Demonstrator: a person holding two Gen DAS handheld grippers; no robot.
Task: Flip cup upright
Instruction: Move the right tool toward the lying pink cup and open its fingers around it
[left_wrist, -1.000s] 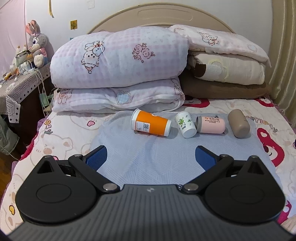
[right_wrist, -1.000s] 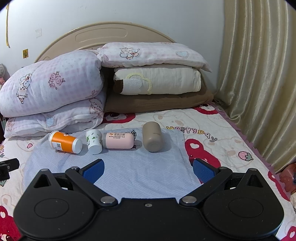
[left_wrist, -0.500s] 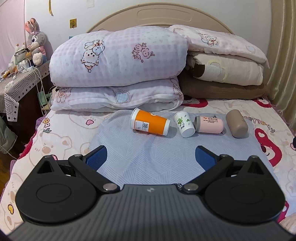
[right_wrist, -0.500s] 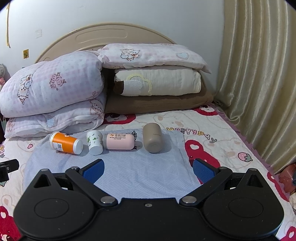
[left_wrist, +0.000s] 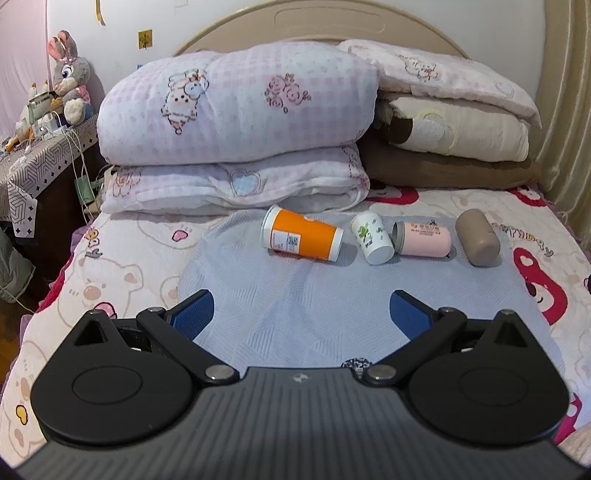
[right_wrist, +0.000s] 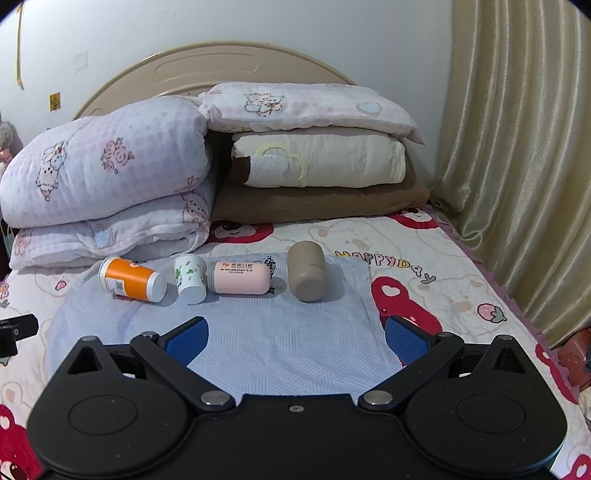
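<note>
Both my claws, left claw (left_wrist: 301, 308) and right claw (right_wrist: 295, 334), hang spread apart and empty over the blue mat (left_wrist: 295, 295), the four cups (orange cup (left_wrist: 303, 239) nearest left) lying sideways beyond, so on this soft bed any grabbed cup may roll or retopple.

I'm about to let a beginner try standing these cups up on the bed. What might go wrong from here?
1. The orange cup, white cup and pink cup lie close together, so open jaws may knock a neighbour.
2. The blue cloth covers soft bedding; an uprighted cup may tip again.
3. The tan cup, lying on its side, might roll.
</note>
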